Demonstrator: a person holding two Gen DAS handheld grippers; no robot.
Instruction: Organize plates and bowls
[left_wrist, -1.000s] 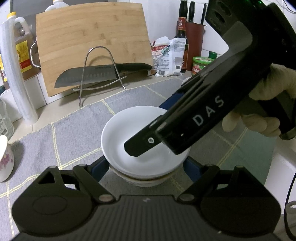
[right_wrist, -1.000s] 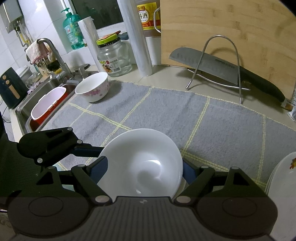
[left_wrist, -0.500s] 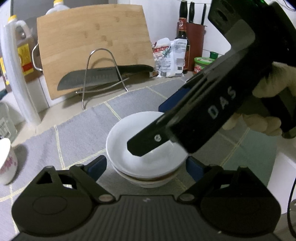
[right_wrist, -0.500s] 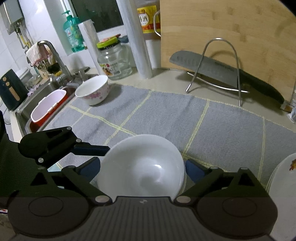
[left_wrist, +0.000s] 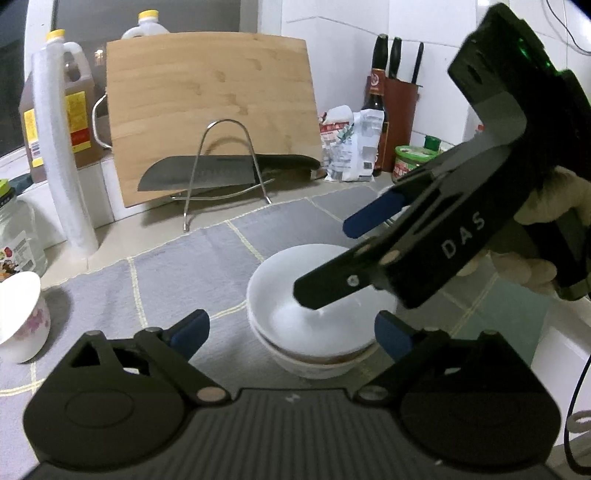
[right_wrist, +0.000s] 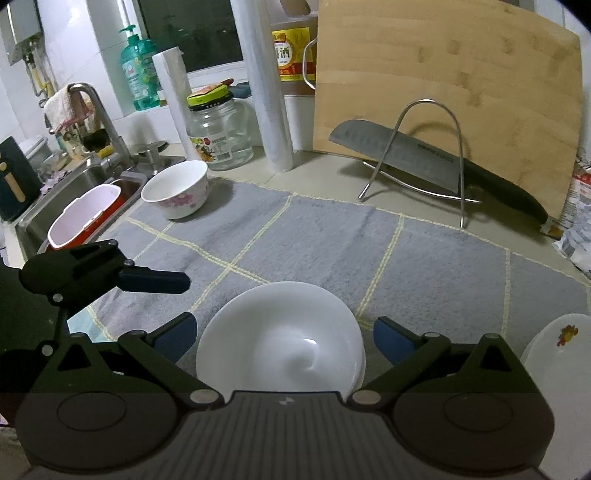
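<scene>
Kitchen bench (right_wrist: 317, 168) here with a grey checked mat (right_wrist: 314, 236) spread over it; stacked right in the middle of the mat is a plain white bowl (left_wrist: 317, 314) sitting inside another bowl (left_wrist: 314, 365) with a brownish rim. Left tongs (left_wrist: 291, 330) are spreading apart, pads on either side of the stack but not pressing it; right tongs (right_wrist: 282, 338) are wide apart too, white bowl between the blue pads and no contact I can see. Flowered bowl (right_wrist: 175, 194) sits off near the sink (right_wrist: 74, 188), well apart from the stack; a decorated plate (right_wrist: 557, 354) pokes in at the right edge. Behind: cutting board (right_wrist: 454, 77), knife (right_wrist: 424, 162) on a wire stand, glass jar (right_wrist: 218, 133).
</scene>
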